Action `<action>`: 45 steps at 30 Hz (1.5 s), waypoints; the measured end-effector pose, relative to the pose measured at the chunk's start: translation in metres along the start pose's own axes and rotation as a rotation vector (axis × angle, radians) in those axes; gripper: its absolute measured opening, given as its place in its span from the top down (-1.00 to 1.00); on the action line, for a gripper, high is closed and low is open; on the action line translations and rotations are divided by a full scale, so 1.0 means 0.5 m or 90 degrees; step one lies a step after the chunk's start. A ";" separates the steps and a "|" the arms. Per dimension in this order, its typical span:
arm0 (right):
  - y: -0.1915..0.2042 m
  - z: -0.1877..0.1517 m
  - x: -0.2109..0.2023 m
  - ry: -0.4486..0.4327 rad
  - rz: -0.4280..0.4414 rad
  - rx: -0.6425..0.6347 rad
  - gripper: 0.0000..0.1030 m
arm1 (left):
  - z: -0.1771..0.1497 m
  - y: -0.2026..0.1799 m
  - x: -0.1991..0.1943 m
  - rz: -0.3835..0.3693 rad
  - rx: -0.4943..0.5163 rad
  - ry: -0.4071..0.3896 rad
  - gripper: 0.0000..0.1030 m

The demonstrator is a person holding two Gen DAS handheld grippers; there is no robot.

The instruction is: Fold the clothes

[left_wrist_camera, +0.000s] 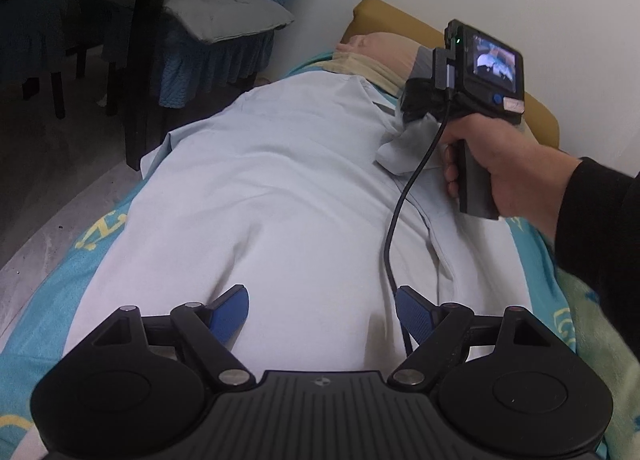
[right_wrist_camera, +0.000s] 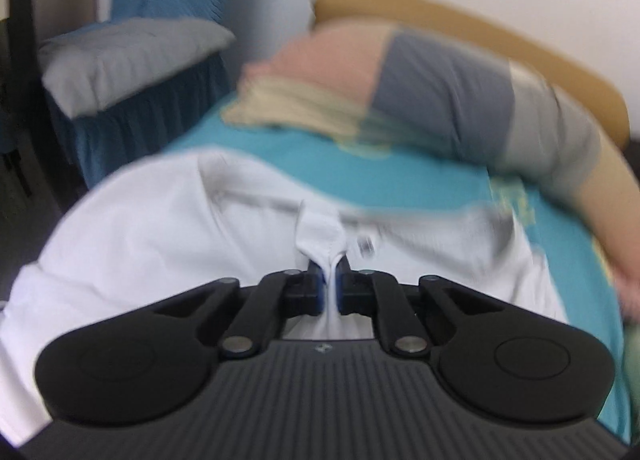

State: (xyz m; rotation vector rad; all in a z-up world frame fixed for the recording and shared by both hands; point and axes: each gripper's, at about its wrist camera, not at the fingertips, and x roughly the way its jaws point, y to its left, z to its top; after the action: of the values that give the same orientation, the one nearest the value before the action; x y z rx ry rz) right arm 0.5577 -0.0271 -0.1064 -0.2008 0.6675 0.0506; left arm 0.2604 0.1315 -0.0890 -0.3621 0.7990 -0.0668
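Shirt (left_wrist_camera: 272, 195), pale white, spread across centre of frame on turquoise bedsheet (left_wrist_camera: 104, 227) with yellow print, letters unreadable. Left gripper (left_wrist_camera: 322, 314) at bottom centre, blue pads wide apart above shirt. Right gripper (right_wrist_camera: 329, 292) clamped on bunched shirt fabric near collar; small tag beside it blurred, illegible. Folded clothes (right_wrist_camera: 440, 99) stacked upper right.
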 end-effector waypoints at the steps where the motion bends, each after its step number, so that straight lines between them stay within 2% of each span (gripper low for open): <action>1: 0.005 0.010 -0.002 -0.011 0.001 -0.014 0.84 | 0.001 0.001 0.002 0.003 -0.002 0.000 -0.60; 2: 0.009 0.019 -0.003 -0.016 0.003 -0.025 0.83 | 0.002 0.002 0.003 0.004 -0.004 0.001 -0.60; 5: 0.012 0.047 -0.005 0.018 0.028 -0.029 0.72 | 0.004 0.004 -0.002 0.005 -0.013 -0.001 -0.60; 6: 0.014 0.056 -0.008 0.029 0.040 -0.028 0.36 | 0.005 0.005 -0.007 0.006 -0.017 -0.004 -0.60; 7: 0.021 0.064 -0.016 0.028 0.047 -0.035 -0.25 | 0.006 0.008 -0.013 0.006 -0.020 -0.008 -0.61; 9: 0.041 0.074 -0.048 0.000 0.051 -0.057 -0.73 | 0.010 0.014 -0.026 0.007 -0.029 -0.017 -0.61; 11: 0.074 0.086 -0.076 -0.014 0.071 -0.084 -0.69 | 0.014 0.022 -0.039 0.008 -0.043 -0.024 -0.62; 15: 0.197 0.102 -0.114 0.010 0.157 -0.192 -0.69 | 0.019 0.048 -0.059 0.023 -0.084 -0.031 -0.63; 19: 0.385 0.066 -0.124 0.084 0.267 -0.385 -0.69 | 0.019 0.074 -0.071 0.033 -0.126 -0.033 -0.63; 22: 0.507 0.014 -0.112 0.139 0.318 -0.505 -0.69 | 0.021 0.080 -0.072 0.041 -0.132 -0.034 -0.63; 29: 0.636 -0.090 -0.038 0.192 0.260 -0.656 -0.67 | 0.023 0.094 -0.053 0.051 -0.147 -0.027 -0.64; 30: 0.654 -0.105 -0.028 0.199 0.252 -0.677 -0.64 | 0.022 0.094 -0.051 0.051 -0.147 -0.027 -0.64; 31: 0.673 -0.120 -0.017 0.207 0.243 -0.698 -0.36 | 0.022 0.093 -0.051 0.046 -0.147 -0.028 -0.64; 32: 0.678 -0.126 -0.014 0.202 0.235 -0.704 -0.17 | 0.021 0.093 -0.050 0.041 -0.146 -0.030 -0.65; 34: 0.637 -0.101 -0.039 0.147 0.222 -0.647 0.59 | 0.020 0.087 -0.051 0.024 -0.145 -0.037 -0.66; 35: 0.617 -0.089 -0.051 0.119 0.215 -0.618 0.76 | 0.020 0.083 -0.051 0.013 -0.145 -0.041 -0.66; 39: 0.535 -0.039 -0.100 0.011 0.187 -0.503 0.85 | 0.013 0.064 -0.064 -0.008 -0.123 -0.058 -0.66; 43: 0.452 0.011 -0.149 -0.094 0.158 -0.385 0.86 | 0.006 0.033 -0.100 -0.039 -0.082 -0.122 -0.66; 45: 0.403 0.035 -0.177 -0.149 0.137 -0.316 0.87 | 0.003 0.014 -0.122 -0.070 -0.061 -0.153 -0.68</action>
State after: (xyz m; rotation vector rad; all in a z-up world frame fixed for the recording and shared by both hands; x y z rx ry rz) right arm 0.4767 0.1754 -0.0722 -0.5901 0.4309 0.4434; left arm 0.2182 0.1505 -0.0484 -0.4956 0.5451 -0.0863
